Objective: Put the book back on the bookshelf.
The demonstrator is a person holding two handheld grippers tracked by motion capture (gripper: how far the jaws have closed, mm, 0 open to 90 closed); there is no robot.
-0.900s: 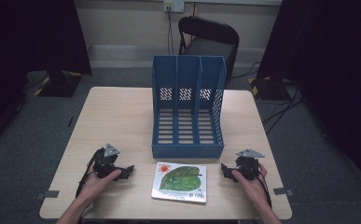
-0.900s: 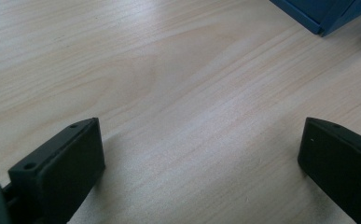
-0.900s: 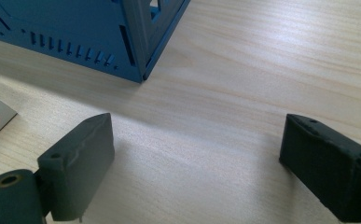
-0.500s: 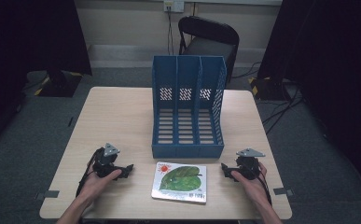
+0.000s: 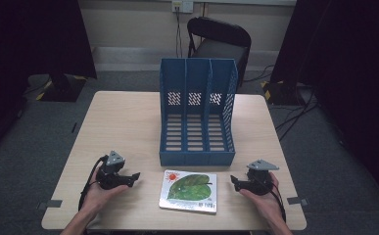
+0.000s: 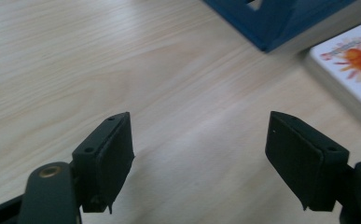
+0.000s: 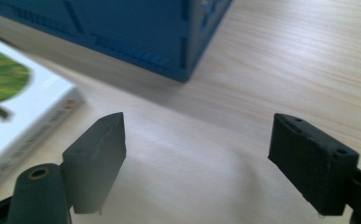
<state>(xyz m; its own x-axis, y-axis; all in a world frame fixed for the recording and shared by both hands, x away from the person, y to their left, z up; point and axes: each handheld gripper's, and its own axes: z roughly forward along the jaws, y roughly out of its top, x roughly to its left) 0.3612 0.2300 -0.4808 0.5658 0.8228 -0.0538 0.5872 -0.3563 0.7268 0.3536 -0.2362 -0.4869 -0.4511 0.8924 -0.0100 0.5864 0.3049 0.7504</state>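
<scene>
Book [image 5: 189,191] with a green leaf and a red sun on its white cover lies flat on the worktop [image 5: 123,127], near the front edge, at six o'clock from the blue file rack [image 5: 197,115]. Book and rack stand just apart, a narrow strip of bare wood between them. The rack has three compartments and lies on its back with the openings upward.

Left tool [image 5: 134,178] sits at nine o'clock from the book, held low over the worktop and pointing toward it. Its jaws stand released with bare wood between them, as the left gripper view [image 6: 199,161] confirms; the book's corner shows at two o'clock there. Right tool [image 5: 233,182] sits at three o'clock from the book, likewise pointing inward, jaws released and holding nothing [image 7: 199,161].

A black chair [image 5: 219,41] stands behind the worktop at twelve o'clock.
</scene>
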